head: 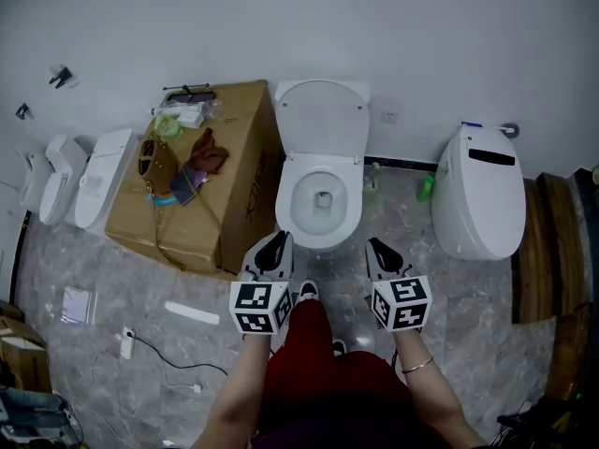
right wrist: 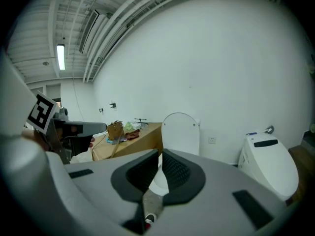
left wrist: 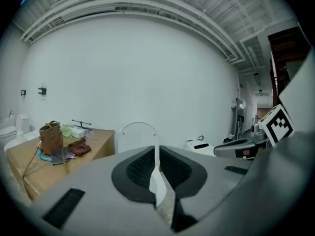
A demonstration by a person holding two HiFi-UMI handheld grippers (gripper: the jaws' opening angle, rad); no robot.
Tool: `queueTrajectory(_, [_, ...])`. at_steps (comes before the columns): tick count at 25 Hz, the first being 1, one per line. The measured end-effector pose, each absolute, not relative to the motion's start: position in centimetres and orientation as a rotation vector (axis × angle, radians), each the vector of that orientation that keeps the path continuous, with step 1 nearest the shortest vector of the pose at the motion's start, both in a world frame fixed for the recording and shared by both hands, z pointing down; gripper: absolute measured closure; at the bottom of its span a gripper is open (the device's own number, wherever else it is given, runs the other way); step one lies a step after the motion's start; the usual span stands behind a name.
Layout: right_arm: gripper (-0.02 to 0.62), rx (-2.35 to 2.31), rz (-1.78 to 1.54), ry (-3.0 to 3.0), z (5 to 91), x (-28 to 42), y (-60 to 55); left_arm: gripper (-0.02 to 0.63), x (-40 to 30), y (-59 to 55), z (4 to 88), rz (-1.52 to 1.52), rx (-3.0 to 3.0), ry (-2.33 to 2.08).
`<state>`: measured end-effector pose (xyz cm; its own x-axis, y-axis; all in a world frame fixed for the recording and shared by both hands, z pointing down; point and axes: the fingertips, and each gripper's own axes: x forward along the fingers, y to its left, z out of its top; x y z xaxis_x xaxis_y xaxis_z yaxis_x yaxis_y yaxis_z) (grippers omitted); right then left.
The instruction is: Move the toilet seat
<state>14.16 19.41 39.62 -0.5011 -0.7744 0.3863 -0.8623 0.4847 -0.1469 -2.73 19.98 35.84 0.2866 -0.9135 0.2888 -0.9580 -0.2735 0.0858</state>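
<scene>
Toilet seat (head: 357,191), as I read it, is the white ring lying down on the bowl, though from the head view I cannot fully tell it from the bare rim. The lid (head: 320,120) above it stands raised against the wall. The toilet sits on the floor between a cardboard box (head: 245,187) on its left and a second toilet (head: 482,193) well apart on its right. I hold the left gripper (head: 280,242) by the bowl's front left and the right gripper (head: 376,247) just off its front right, and both point at the toilet. I see no contact with it. Each gripper's own view shows its fingers (left wrist: 140,168) (right wrist: 183,173) brought together, with only a thin slit between the pads and nothing held. My judgement is that this is the approach, with no grasp begun. Next I would have to spread the fingers of at least one gripper. I would then bring it to the ring's front edge, get one finger under and one over, and close before swinging the seat up on its hinge toward the lid. The ring is smooth and thin, so a shallow bite could slip.
</scene>
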Motion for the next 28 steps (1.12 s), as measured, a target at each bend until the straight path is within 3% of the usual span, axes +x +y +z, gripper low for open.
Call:
queueTrajectory(13, [0.573,1.337,0.667,-2.363,44.4,10.4,10.6,0.574,-7.2,10.3,40.5,0.325,2.247,-1.63])
queueTrajectory(17, [0.482,1.327,0.741,-2.305,46.4,9.2,7.8,0.555,-8.8,7.4,42.8,0.341,2.197,-1.572])
queueTrajectory(28, [0.423,1.362,0.928,-2.12,52.4,7.9,2.8,0.491,-12.4,1.2,50.9,0.465,2.07,-1.428])
